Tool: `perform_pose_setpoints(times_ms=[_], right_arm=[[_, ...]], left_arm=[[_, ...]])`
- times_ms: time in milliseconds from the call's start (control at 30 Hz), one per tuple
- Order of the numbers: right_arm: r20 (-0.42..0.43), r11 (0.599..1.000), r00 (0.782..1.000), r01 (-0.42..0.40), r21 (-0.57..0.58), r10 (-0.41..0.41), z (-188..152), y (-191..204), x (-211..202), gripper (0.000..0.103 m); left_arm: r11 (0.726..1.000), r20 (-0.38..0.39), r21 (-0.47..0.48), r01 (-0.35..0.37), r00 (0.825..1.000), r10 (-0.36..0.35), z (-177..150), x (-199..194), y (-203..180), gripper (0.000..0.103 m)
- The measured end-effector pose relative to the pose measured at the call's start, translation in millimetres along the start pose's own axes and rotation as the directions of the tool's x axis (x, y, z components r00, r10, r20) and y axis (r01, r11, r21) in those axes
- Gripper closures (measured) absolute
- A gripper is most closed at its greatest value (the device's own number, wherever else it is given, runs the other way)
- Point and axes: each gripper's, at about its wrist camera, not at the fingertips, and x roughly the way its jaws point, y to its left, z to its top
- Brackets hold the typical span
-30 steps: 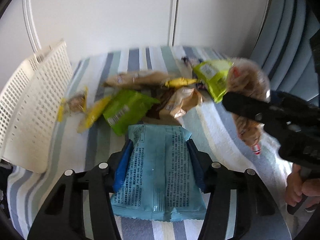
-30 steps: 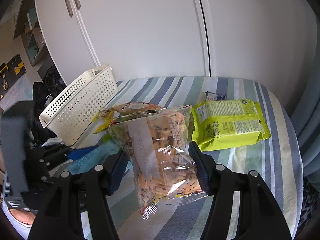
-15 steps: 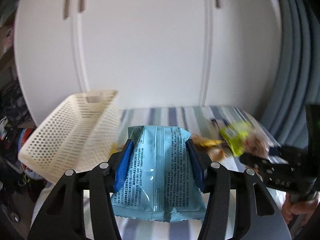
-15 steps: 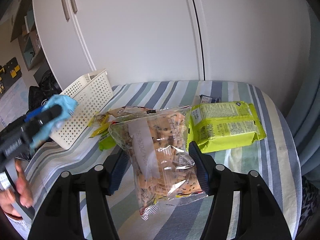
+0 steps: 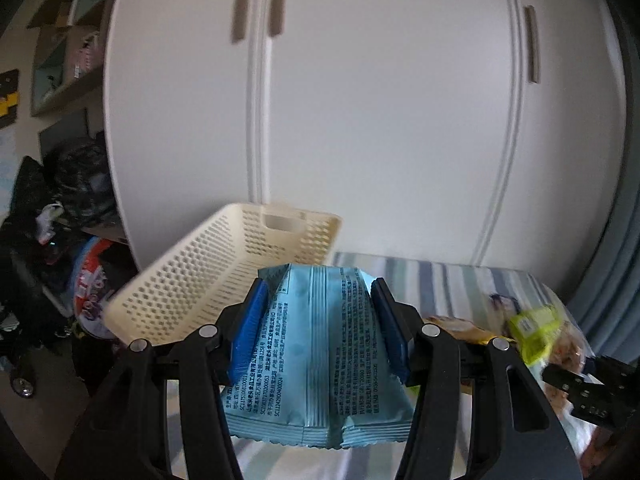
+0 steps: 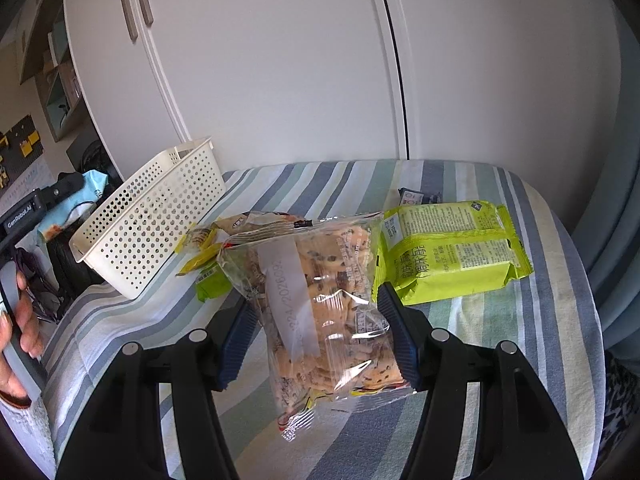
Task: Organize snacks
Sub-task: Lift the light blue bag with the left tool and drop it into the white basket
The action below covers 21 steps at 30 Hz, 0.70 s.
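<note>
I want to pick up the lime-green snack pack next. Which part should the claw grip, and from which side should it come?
Grip the lime-green pack across its short width near the right crimped end, coming from above. It lies flat on the striped cloth; that end is clear, while its left end sits behind the cookie bag in the right claw.

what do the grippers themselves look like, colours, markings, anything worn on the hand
Both are alike: the left gripper and right gripper have glossy black plastic linkage arms with cut-out openings and round silver pivot pins, and blue ribbed pads on the fingers. Seen from the right wrist view, the left gripper's black body bears white lettering. No sleeve or glove shows on the hand.
</note>
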Motion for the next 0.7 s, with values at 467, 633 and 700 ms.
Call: perform_pose_setpoints(times_ms=[467, 633, 700], right_arm=[[-0.004, 1.0, 1.0, -0.002, 0.001, 0.002, 0.1, 0.2, 0.4, 0.042], [-0.005, 1.0, 1.0, -0.004, 0.013, 0.004, -0.4, -2.2, 0.6, 0.042], [-0.004, 1.0, 1.0, -0.005, 0.012, 0.005, -0.4, -2.0, 0.7, 0.042]], left_arm=[[0.983, -0.033, -0.113, -0.142, 0.99, 0.139, 2.8, 21.5, 61.5, 0.048], [0.975, -0.032, -0.135, -0.175, 0.985, 0.172, 1.2, 20.1, 68.9, 0.002], [0.968, -0.012, -0.144, -0.204, 0.979, 0.204, 1.1, 16.1, 71.6, 0.002]])
